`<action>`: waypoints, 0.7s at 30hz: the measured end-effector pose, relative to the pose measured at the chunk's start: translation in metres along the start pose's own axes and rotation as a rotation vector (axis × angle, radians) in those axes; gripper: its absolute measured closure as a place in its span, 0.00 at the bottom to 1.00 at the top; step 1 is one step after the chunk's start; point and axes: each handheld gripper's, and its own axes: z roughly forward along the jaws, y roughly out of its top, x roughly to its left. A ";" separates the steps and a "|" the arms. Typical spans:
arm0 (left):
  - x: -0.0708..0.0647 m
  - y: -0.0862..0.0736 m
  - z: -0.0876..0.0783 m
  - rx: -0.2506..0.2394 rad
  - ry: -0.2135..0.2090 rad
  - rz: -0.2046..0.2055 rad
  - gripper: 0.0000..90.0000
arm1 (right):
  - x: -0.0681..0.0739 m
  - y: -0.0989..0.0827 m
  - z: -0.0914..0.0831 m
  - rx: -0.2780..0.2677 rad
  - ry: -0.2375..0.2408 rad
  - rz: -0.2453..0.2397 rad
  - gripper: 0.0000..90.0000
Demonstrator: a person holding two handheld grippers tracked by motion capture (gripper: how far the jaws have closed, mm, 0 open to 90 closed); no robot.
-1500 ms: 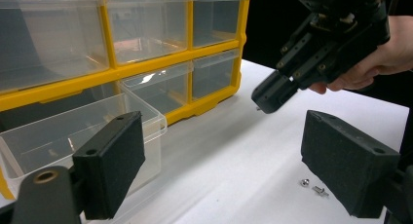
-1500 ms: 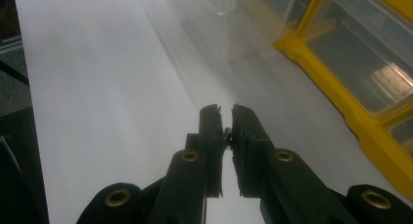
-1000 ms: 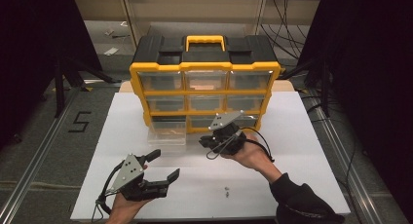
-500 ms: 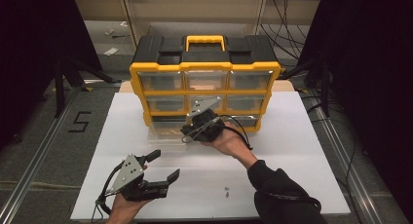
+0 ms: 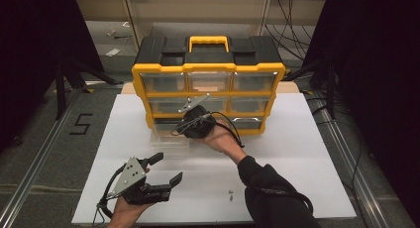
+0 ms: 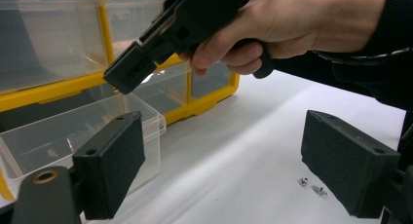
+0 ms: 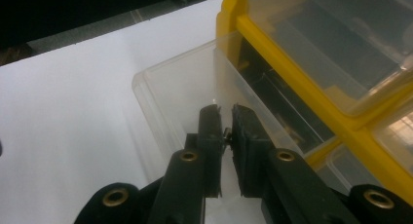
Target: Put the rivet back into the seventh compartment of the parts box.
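A yellow and black drawer organizer [image 5: 208, 69] stands at the back of the white table. Its clear bottom-left drawer [image 5: 168, 138] is pulled out onto the table, also seen as the drawer [image 7: 170, 87] and the drawer [image 6: 53, 136]. My right gripper [image 5: 176, 131] hovers over that drawer, the right gripper [image 7: 225, 118] shut on a small screw [image 7: 226, 134] pinched between its pads. From the left gripper view, the right gripper [image 6: 124, 80] tilts down above the drawer's rim. My left gripper [image 5: 167, 167] rests near the front left, the left gripper [image 6: 224, 160] open with nothing between its jaws.
Two loose small screws [image 5: 230, 195] lie on the white board [image 5: 297, 153] near the front, the same screws [image 6: 311, 186] beside my left gripper's right jaw. Dark floor and metal rails flank the table.
My right gripper has moved left and toward the organizer, ending over the pulled-out drawer. The left gripper has stayed put.
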 end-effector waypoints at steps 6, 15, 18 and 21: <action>0.000 0.000 0.000 0.000 0.001 0.000 0.17 | 0.002 0.001 0.004 0.027 -0.006 0.005 0.65; 0.000 0.000 0.000 0.004 0.003 0.002 0.17 | 0.003 0.003 -0.011 -0.006 -0.016 0.010 0.46; 0.000 0.000 0.000 0.004 0.003 0.002 0.17 | 0.003 -0.001 -0.019 -0.002 -0.009 0.002 0.41; 0.000 0.000 0.001 0.008 0.004 -0.003 0.17 | 0.004 -0.007 -0.028 -0.001 -0.005 -0.008 0.37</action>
